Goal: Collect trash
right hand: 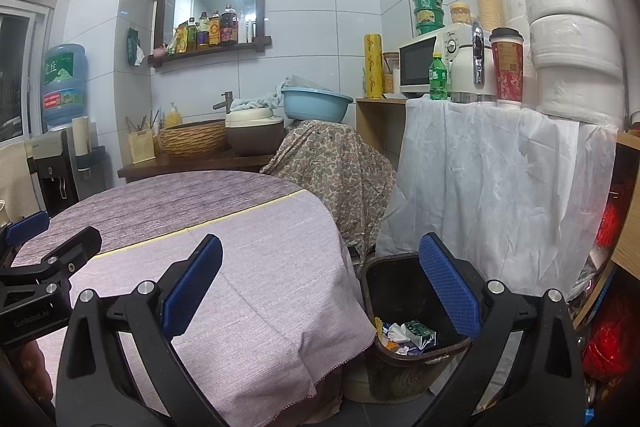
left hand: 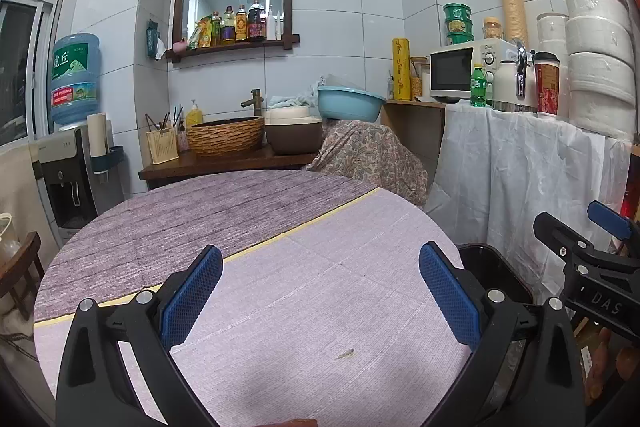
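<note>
With both the left gripper (left hand: 320, 291) and the right gripper (right hand: 320, 291) spread wide and empty, and the trash (right hand: 406, 335) lying in the bin (right hand: 400, 367) right of the table (left hand: 280, 287), I would only pinch up the small near scrap (left hand: 345, 353).

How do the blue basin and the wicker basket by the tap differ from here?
The blue basin is smooth plastic; the wicker basket is woven and brown. The basin sits on a patterned cloth that drapes over something, higher up, while the basket rests directly on the wooden counter below the tap. The basin looks tilted; the basket sits level. Both are round, open-topped bowls beyond the table.
</note>
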The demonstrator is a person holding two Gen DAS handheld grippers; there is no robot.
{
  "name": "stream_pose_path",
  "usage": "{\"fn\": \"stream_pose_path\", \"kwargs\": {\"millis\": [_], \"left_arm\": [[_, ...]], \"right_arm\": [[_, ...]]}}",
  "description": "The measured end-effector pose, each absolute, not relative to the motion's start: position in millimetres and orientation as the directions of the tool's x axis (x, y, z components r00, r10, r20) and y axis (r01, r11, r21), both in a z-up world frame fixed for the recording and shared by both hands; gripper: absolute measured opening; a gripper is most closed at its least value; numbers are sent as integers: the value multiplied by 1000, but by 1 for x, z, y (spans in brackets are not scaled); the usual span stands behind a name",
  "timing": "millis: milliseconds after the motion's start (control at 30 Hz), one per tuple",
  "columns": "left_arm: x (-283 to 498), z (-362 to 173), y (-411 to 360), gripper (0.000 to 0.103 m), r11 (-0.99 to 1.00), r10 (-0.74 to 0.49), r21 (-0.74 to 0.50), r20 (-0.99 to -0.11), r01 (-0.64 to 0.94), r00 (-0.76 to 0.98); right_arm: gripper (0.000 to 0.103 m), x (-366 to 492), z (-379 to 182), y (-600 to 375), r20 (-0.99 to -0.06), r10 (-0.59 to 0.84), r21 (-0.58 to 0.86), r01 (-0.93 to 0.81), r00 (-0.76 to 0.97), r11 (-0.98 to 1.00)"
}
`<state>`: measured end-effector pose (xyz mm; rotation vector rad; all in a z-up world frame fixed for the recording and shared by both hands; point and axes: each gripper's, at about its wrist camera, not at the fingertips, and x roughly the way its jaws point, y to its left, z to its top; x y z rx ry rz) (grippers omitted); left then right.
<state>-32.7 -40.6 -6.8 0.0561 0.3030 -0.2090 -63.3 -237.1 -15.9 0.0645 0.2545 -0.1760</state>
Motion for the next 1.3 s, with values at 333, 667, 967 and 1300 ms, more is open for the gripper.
{"fn": "stream_pose_path", "kwargs": {"millis": [333, 667, 967, 1300], "left_arm": [[-32, -9, -40, 98, 979, -191, 14, -311, 205, 931], [-29, -9, -40, 98, 978, -198, 0, -333, 210, 922], [-27, -10, -40, 98, 979, -192, 4, -340, 205, 921], [-26, -10, -41, 98, 978, -192, 5, -343, 207, 919]], "right_arm": [[97, -63, -16, -235, -261, -166, 40, 182, 951, 982], [97, -63, -17, -233, -263, -168, 40, 184, 950, 982], [97, -63, -17, -232, -265, -168, 39, 184, 949, 982], [97, -63, -18, -234, -271, -164, 40, 181, 948, 983]]}}
